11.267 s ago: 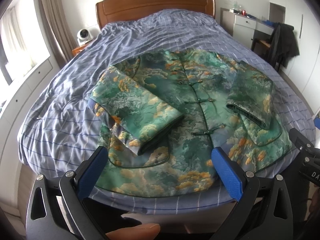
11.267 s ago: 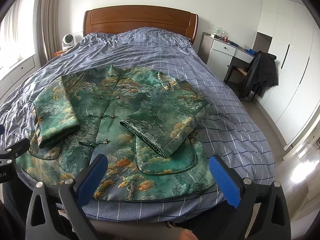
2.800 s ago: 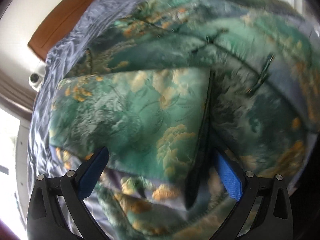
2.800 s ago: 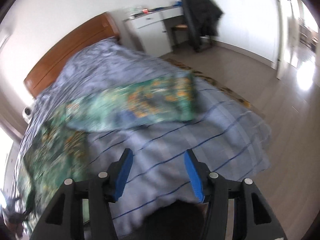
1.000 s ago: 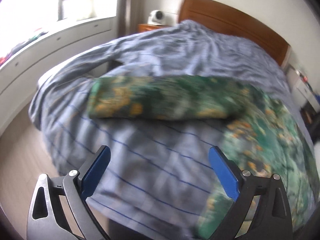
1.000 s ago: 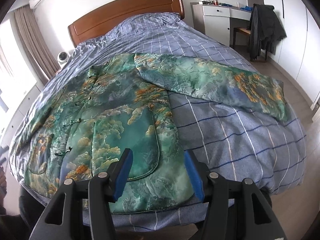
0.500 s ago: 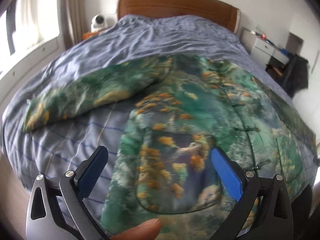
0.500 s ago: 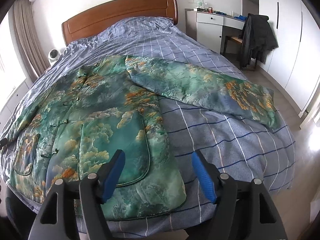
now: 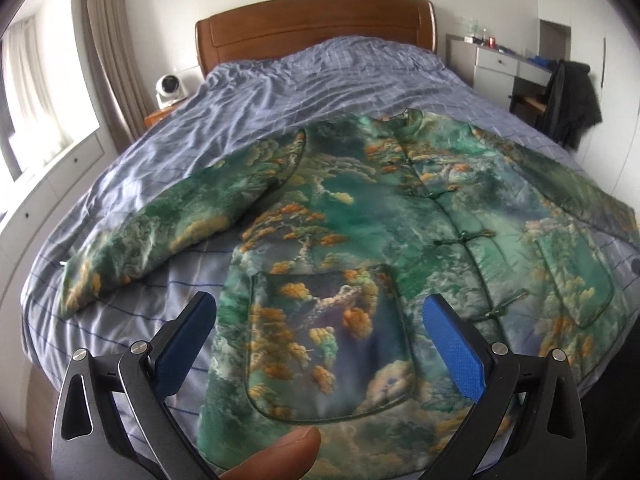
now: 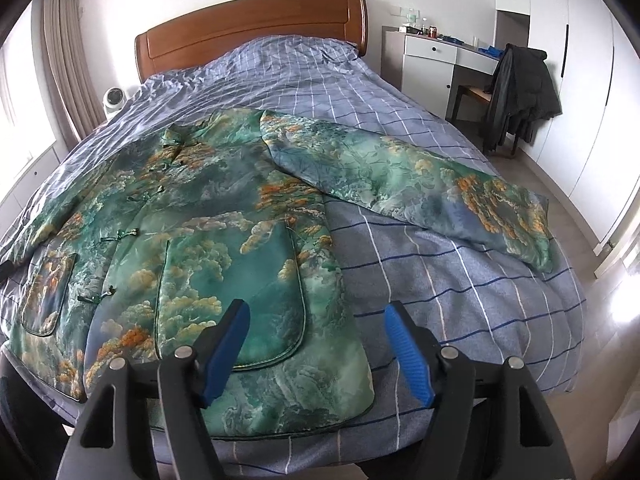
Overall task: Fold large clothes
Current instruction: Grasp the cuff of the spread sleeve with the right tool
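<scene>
A green jacket with orange cloud print (image 9: 360,216) lies front up on the bed, its knot buttons fastened. It also shows in the right wrist view (image 10: 208,216). One sleeve (image 9: 160,224) is spread out to the left, the other sleeve (image 10: 420,184) to the right. My left gripper (image 9: 320,328) is open and empty above the jacket's lower left pocket. My right gripper (image 10: 316,340) is open and empty above the hem at the jacket's lower right corner.
The bed has a blue checked cover (image 10: 460,280) and a wooden headboard (image 9: 312,28). A small white fan (image 9: 168,88) stands by the bed's far left. A white desk (image 10: 436,60) and a chair with a dark coat (image 10: 520,84) stand at the right.
Both sleeves, earlier folded over the jacket's front, now lie spread out to the sides. Both grippers have come back to the foot of the bed, and the right one has opened wider.
</scene>
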Demonstrator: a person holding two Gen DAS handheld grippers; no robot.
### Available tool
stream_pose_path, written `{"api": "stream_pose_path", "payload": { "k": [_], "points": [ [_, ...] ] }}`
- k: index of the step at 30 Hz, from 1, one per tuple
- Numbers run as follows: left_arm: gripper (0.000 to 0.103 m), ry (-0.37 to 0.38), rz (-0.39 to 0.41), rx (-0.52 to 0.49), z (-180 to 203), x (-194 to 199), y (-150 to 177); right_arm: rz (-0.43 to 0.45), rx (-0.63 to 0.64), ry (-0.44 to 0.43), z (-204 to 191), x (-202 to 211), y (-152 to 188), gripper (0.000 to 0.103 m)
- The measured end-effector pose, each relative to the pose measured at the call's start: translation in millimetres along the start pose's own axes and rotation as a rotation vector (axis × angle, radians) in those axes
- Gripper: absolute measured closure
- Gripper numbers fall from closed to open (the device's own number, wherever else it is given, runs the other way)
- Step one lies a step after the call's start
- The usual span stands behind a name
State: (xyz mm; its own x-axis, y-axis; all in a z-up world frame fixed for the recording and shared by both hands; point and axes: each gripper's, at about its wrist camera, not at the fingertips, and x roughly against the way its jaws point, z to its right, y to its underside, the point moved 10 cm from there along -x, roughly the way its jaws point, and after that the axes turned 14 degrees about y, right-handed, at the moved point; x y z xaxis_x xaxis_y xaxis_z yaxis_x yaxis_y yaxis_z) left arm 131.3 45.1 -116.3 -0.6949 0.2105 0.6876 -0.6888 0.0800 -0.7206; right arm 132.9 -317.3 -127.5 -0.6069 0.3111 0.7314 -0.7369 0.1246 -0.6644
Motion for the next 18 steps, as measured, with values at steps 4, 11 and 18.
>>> {"api": "stream_pose_path", "payload": {
  "k": [4, 11, 18],
  "points": [
    [0.000, -0.010, 0.026, -0.013, 8, 9, -4, -0.003, -0.007, 0.009, 3, 0, 2, 0.025],
    [0.000, 0.002, 0.054, -0.016, 16, 17, -14, -0.002, 0.009, -0.001, -2, 1, 2, 0.025],
    [0.000, -0.034, 0.045, -0.015, 10, 15, -15, 0.002, 0.005, 0.001, -1, 2, 1, 0.025]
  ]
}}
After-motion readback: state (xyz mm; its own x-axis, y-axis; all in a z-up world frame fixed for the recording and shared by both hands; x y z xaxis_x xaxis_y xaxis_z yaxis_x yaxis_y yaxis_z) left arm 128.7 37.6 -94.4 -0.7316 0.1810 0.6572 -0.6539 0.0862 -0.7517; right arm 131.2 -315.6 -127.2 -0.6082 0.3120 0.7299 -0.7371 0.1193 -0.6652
